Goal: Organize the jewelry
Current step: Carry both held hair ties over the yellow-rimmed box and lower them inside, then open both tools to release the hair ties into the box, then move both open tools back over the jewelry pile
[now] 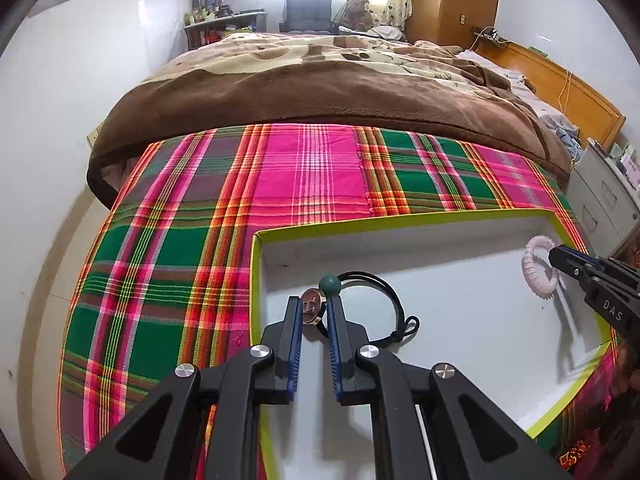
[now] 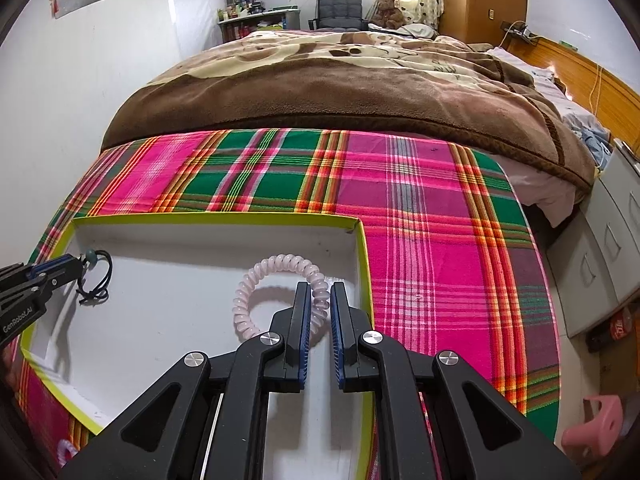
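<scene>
Left wrist view
Tray [image 1: 256, 264]: a shallow white tray with a yellow-green rim is lying on the plaid cloth [image 1: 168, 248], filling the 4 o'clock part of the view.
Contents: a black cord [image 1: 384, 284] with a green bead [image 1: 329, 285] and a round copper charm [image 1: 312, 307] is sitting inside near the tray's left wall; a pink coil band [image 1: 536, 268] is showing at 3 o'clock.
Left gripper [image 1: 313, 307]: its jaws are closing on the charm, with the bead just past the tips at 12 o'clock.
Right gripper [image 1: 560, 258]: it is entering from 3 o'clock, its tip touching the band; I cannot tell the jaw gap here.

Right wrist view
Tray [image 2: 360, 240]: it is occupying the 8 o'clock part of the view, on the cloth [image 2: 432, 240].
Contents: the band [image 2: 256, 288] is lying by the tray's right wall; the cord [image 2: 96, 280] and bead [image 2: 90, 257] are sitting at 9 o'clock.
Right gripper [image 2: 320, 300]: the jaws are pinching the band's right side between the blue pads [image 2: 306, 320].
Left gripper [image 2: 76, 266]: it is reaching in from 9 o'clock, its tip at the bead.
Beyond: a brown blanket [image 2: 340, 92] is covering the bed at 12 o'clock.
</scene>
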### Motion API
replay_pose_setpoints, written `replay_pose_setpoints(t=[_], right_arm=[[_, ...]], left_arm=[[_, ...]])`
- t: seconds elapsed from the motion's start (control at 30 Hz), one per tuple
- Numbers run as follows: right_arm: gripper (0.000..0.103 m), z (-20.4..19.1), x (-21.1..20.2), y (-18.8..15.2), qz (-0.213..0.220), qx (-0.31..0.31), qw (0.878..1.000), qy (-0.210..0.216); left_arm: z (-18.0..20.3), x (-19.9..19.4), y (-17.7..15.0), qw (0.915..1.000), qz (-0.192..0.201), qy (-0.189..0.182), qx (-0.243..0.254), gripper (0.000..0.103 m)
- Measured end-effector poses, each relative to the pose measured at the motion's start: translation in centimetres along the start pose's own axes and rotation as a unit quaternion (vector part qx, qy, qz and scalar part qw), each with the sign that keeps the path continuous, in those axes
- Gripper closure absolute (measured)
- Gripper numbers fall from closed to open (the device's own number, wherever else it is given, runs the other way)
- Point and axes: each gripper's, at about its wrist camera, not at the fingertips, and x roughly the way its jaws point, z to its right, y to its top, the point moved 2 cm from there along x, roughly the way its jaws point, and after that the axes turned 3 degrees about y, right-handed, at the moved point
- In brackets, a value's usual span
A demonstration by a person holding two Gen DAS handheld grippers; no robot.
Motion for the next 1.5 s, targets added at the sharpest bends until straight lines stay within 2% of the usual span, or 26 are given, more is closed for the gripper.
replay_pose_setpoints(t=[0.1, 0.23, 0.3, 0.43, 0.53, 0.67, 0.87, 1.17, 1.3, 1.5], right_arm=[[0.090, -0.2, 0.0, -0.2, 0.001, 0.000, 1.000, 0.006], [0.087, -0.3, -0.4, -0.3, 0.010, -0.004, 1.000, 0.012], [0.077, -0.4, -0.7, -0.3, 0.012, -0.003, 1.000, 0.016], [0.068, -0.7, -1.9, -0.4, 0.023, -0.004, 1.000, 0.013], [0.067, -0.8, -3.0, -0.4, 0.032, 0.000, 0.999, 0.019], [0.066, -0.9, -4.6, -0.7, 0.043, 0.006, 0.999, 0.028], [0.061, -0.8, -7.2, -2.4, 0.055, 0.005, 0.998, 0.037], [0.061, 0.3, -10.6, -5.8, 0.069, 0.018, 0.996, 0.050], [0.061, 0.7, -11.0, -7.4, 0.061, 0.017, 0.996, 0.057], [0.061, 1.1, -11.7, -9.4, 0.057, 0.024, 0.996, 0.064]], left_arm=[[0.1, 0.0, -0.1, 1.0000, 0.000, -0.003, 0.000, 0.091], [0.3, -0.7, -0.3, 0.9999, 0.005, -0.009, 0.001, 0.081], [0.3, -1.1, -0.5, 0.9998, 0.007, -0.016, -0.004, 0.079], [0.3, -2.8, -0.9, 0.9995, 0.020, -0.023, -0.009, 0.076], [0.2, -4.1, -1.2, 0.9991, 0.028, -0.030, -0.015, 0.071], [0.1, -5.8, -1.9, 0.9985, 0.036, -0.036, -0.020, 0.070], [0.1, -8.2, -3.6, 0.9976, 0.046, -0.047, -0.019, 0.065], [-0.4, -11.9, -7.3, 0.9955, 0.064, -0.063, -0.030, 0.064], [-0.7, -13.1, -9.1, 0.9949, 0.071, -0.060, -0.039, 0.064], [-0.8, -13.6, -11.3, 0.9950, 0.062, -0.067, -0.041, 0.064]])
